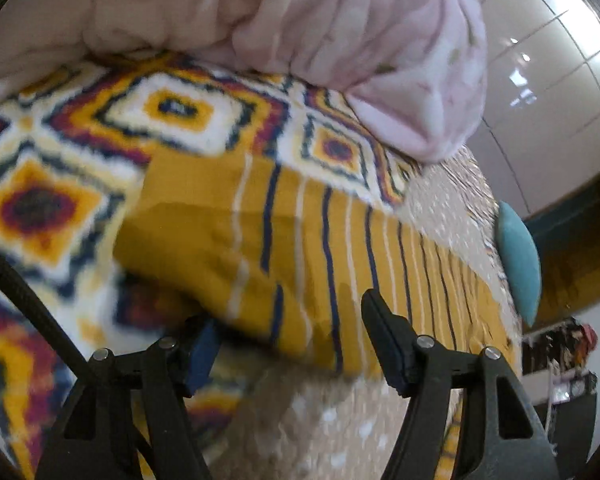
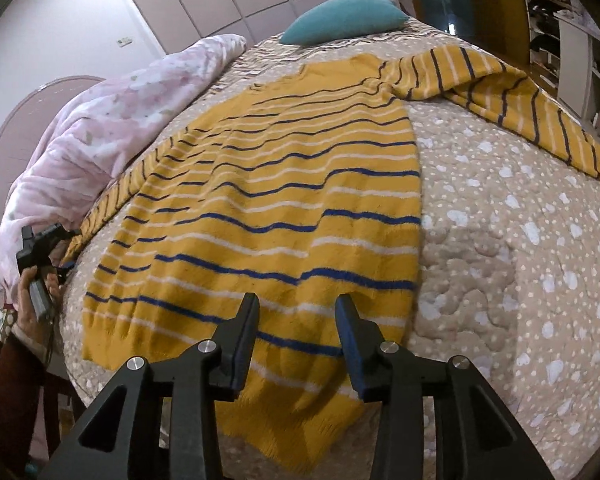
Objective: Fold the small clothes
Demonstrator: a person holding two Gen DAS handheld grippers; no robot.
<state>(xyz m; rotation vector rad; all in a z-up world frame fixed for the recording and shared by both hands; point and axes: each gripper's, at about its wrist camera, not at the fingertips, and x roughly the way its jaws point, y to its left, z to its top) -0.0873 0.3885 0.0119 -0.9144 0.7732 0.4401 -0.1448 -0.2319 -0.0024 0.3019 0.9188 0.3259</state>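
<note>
1. A mustard-yellow sweater (image 2: pixel 284 200) with navy and white stripes is seen laid flat on the bed (image 2: pixel 520 240), which is covered by a beige quilt with white spots.
2. The sweater's body is spread lengthwise down the bed; its hem is nearest the right wrist camera and its neck end lies toward a teal pillow (image 2: pixel 344 18) at the far end of the bed.
3. One sleeve (image 2: pixel 500 92) is stretched out to the right of the sweater's body, lying across the quilt toward the bed's edge.
4. The other sleeve runs along the left of the body, beside a pink floral blanket (image 2: pixel 112 128) heaped at that side of the bed.
5. The right gripper (image 2: pixel 296 308) is held just above the sweater's hem, fingers spread apart, nothing between them.
6. The left gripper (image 1: pixel 288 320) is viewed with its fingers apart over the cuff end of the left sleeve (image 1: pixel 236 240); contact with the cloth cannot be told because of blur.
7. In the right wrist view the left gripper (image 2: pixel 40 240) is seen at the sweater's left sleeve end, held in the person's hand (image 2: pixel 32 292).
8. Left of the sleeve, a shaggy cloth (image 1: pixel 60 184) patterned in yellow, red, white and navy diamonds is noted, lying under the pink blanket (image 1: pixel 340 40).
</note>
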